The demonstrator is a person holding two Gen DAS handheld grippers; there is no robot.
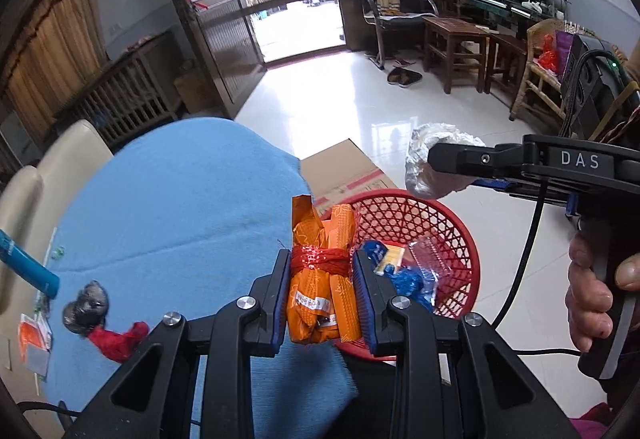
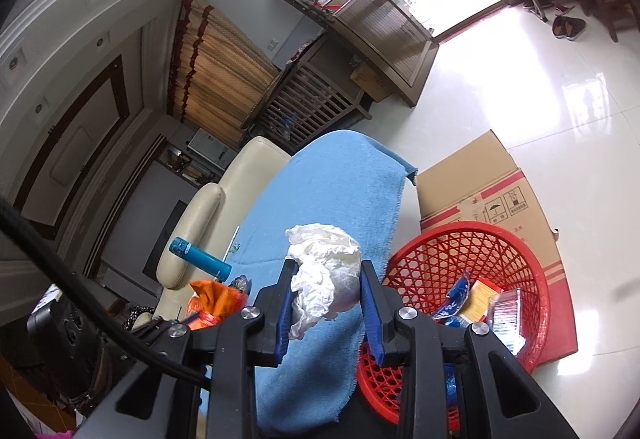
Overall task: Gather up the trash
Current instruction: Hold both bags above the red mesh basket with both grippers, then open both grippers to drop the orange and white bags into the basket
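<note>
My left gripper (image 1: 322,271) is shut on an orange wrapper bundle (image 1: 322,299) tied with red string, held at the near rim of a red mesh basket (image 1: 452,235). The basket holds blue, yellow and clear wrappers (image 1: 404,267). My right gripper (image 2: 330,279) is shut on a crumpled white tissue wad (image 2: 324,275), above the blue cloth edge just left of the basket (image 2: 432,259). In the left wrist view the right gripper (image 1: 430,159) carries the wad (image 1: 424,183) above the basket's far rim.
On the blue tablecloth (image 1: 180,199) lie a red wrapper (image 1: 116,339), a grey crumpled piece (image 1: 84,307), an orange packet (image 1: 34,339) and a blue tube (image 1: 28,265). A cardboard box (image 2: 480,191) stands behind the basket. A cream chair (image 2: 212,211) stands at the table.
</note>
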